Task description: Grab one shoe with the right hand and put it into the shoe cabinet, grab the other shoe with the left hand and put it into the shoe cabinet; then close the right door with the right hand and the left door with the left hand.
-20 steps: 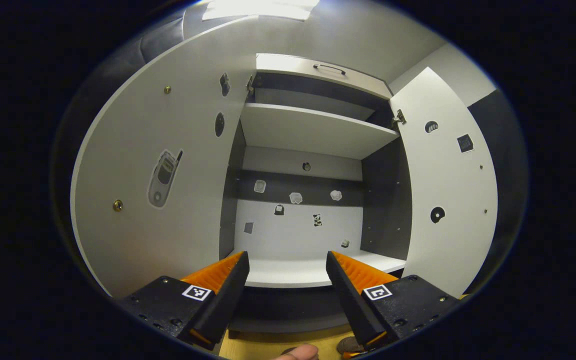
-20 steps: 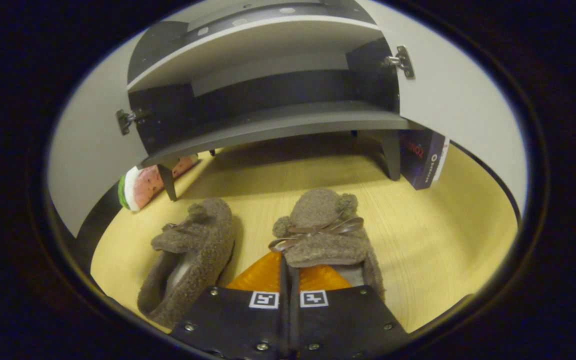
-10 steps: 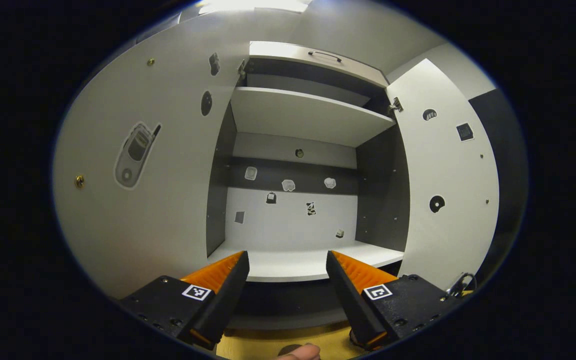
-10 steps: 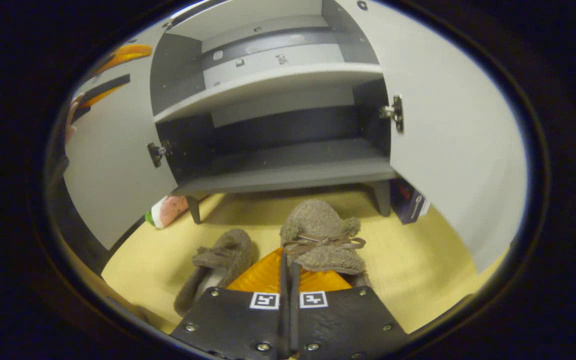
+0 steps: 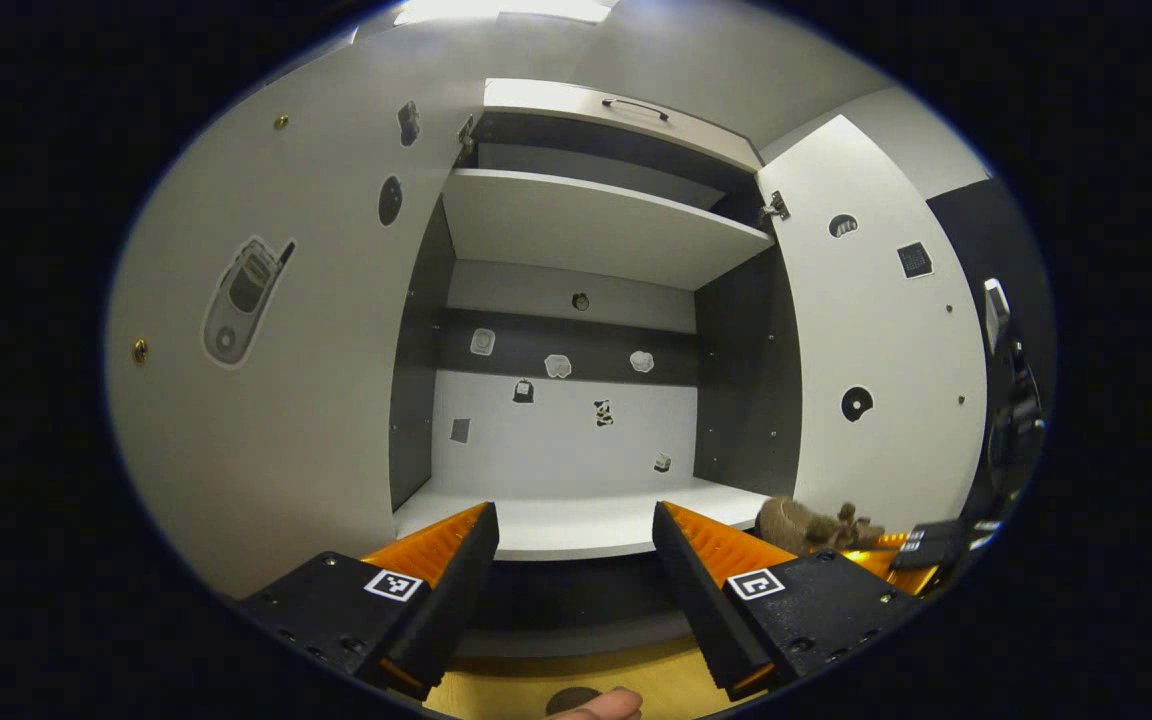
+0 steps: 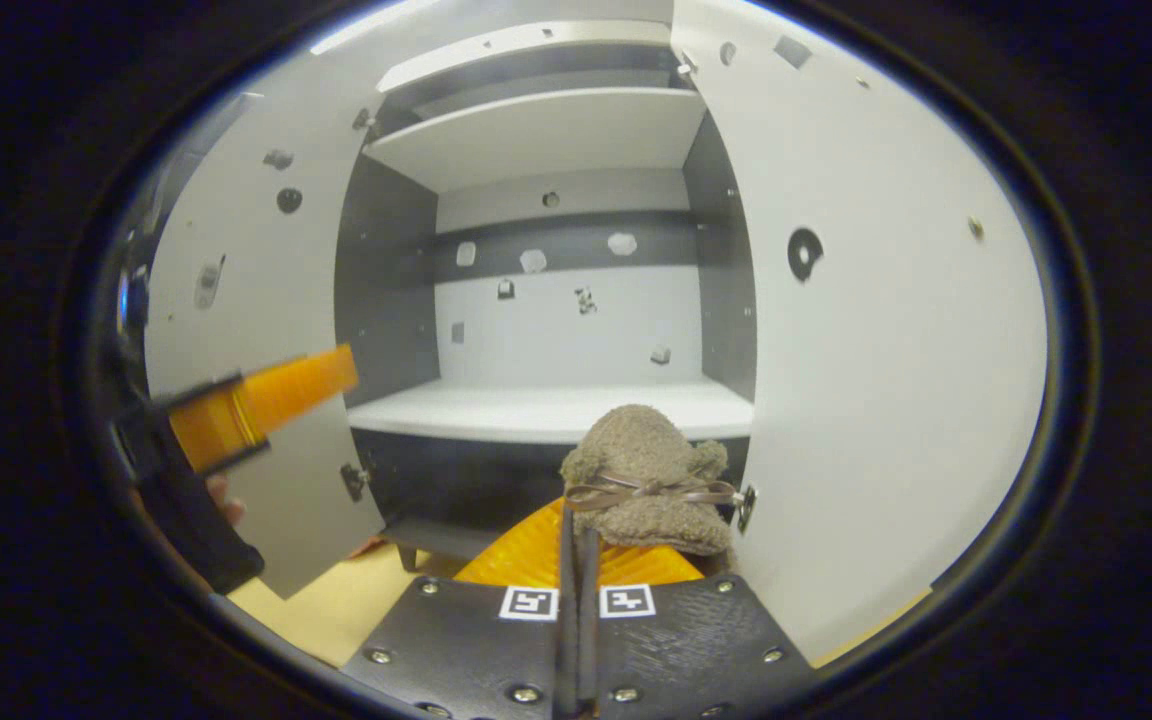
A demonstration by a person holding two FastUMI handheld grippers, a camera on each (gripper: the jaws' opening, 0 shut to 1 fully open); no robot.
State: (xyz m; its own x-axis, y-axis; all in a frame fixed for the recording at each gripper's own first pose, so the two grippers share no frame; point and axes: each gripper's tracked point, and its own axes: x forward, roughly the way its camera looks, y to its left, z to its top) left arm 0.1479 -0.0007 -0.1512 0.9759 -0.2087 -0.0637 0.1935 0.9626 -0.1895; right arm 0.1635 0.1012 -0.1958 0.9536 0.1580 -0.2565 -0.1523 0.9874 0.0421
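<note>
The right gripper (image 6: 576, 545), fingers clamped on the fuzzy slipper (image 6: 648, 478) near its heel, carries something soft and light toward the cabinet shelf (image 6: 556, 410), while the left gripper (image 5: 576, 545) waits with fingers apart.

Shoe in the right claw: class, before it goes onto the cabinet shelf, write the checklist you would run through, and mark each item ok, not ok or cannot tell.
1. Right claw shut on the shoe: ok, the fingers meet on its rear edge.
2. Shoe lifted to shelf level: ok, its toe sits at the white shelf front edge.
3. Right door open: ok.
4. Left door open: ok.
5. Shelf free where the shoe will land: ok, bare surface.
6. Left claw out of the path: ok, open and holding nothing, off to the left.
</note>
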